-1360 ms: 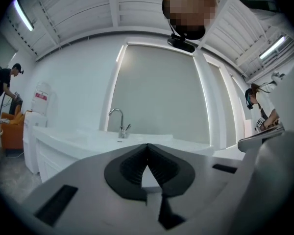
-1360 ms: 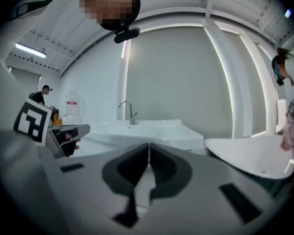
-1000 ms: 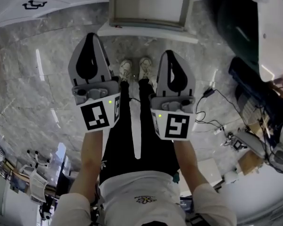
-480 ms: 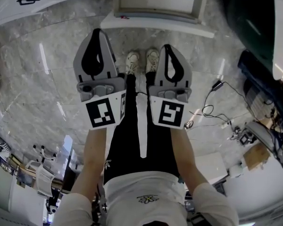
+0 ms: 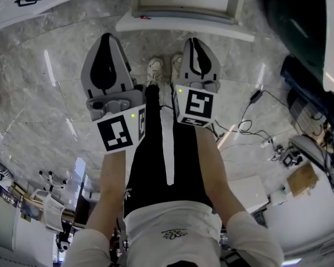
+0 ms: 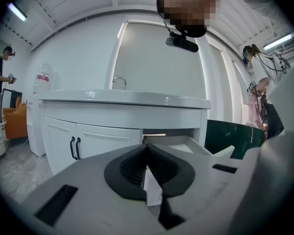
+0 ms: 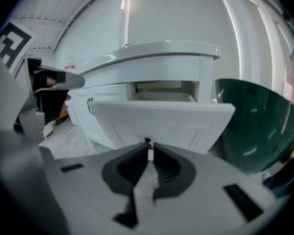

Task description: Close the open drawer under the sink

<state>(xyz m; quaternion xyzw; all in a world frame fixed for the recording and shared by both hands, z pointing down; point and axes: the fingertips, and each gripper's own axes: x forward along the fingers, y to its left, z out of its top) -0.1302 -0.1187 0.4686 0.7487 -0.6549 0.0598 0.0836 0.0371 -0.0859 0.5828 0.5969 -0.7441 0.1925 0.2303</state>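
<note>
Two grippers showed in the head view. The left gripper [image 5: 107, 36] and right gripper [image 5: 193, 40] hung side by side above the floor [image 5: 39, 93], just past the person's shoes [image 5: 155, 68], pointing at the drawer [image 5: 183, 30], which stood pulled out at the far edge.

The left gripper view showed its fingers [image 6: 130, 168] shut on nothing. The drawer lay ahead to the right, under the sink [image 6: 122, 98].

The right gripper view showed its fingers closed and empty too, with the drawer front dead ahead, near but apart. Only this view showed the front panel face-on, and only the head view showed both grippers' spacing.

A push landing off-centre could, I judged, skew the drawer and jam it.
</note>
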